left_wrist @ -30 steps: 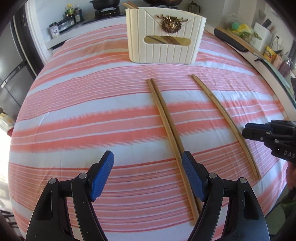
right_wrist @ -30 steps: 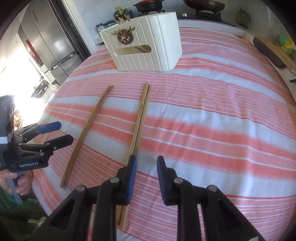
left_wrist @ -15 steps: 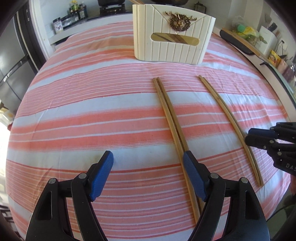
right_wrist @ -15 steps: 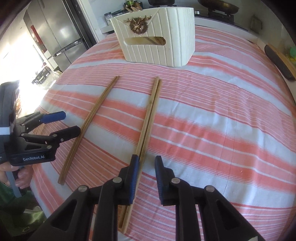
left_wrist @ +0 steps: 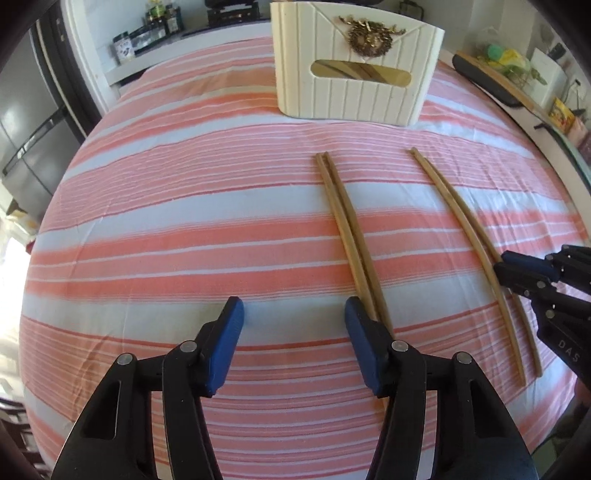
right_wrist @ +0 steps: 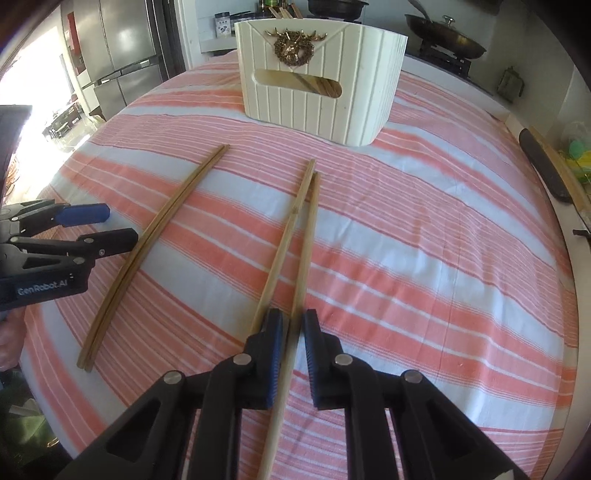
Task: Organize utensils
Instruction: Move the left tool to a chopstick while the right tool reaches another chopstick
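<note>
Two pairs of wooden chopsticks lie lengthwise on the striped tablecloth [left_wrist: 184, 229], short of a cream utensil holder [left_wrist: 354, 77] with a gold ornament. My left gripper [left_wrist: 293, 332] hovers low with its jaws closing and nothing between them. One pair of chopsticks [left_wrist: 347, 236] runs just outside its right finger and under it. My right gripper [right_wrist: 293, 332] is closing on the other pair of chopsticks [right_wrist: 303, 229]. One stick lies between its pads with a little gap left, and the other passes behind its left finger. The left wrist view shows the right gripper [left_wrist: 517, 271] over that pair [left_wrist: 465, 236].
More chopsticks show through the holder's slot [right_wrist: 314, 83]. A counter with jars [left_wrist: 147, 33] and a stove with a pan [right_wrist: 447, 40] stand behind the table. A fridge [right_wrist: 122, 48] is at the left, a dark board [right_wrist: 543, 166] along the right edge. A hand [right_wrist: 7, 343] holds the left gripper [right_wrist: 99, 227].
The right gripper shifted left, so one chopstick now lies between its jaws, which have narrowed. That pair has spread apart. The left gripper's jaws have narrowed in place.
</note>
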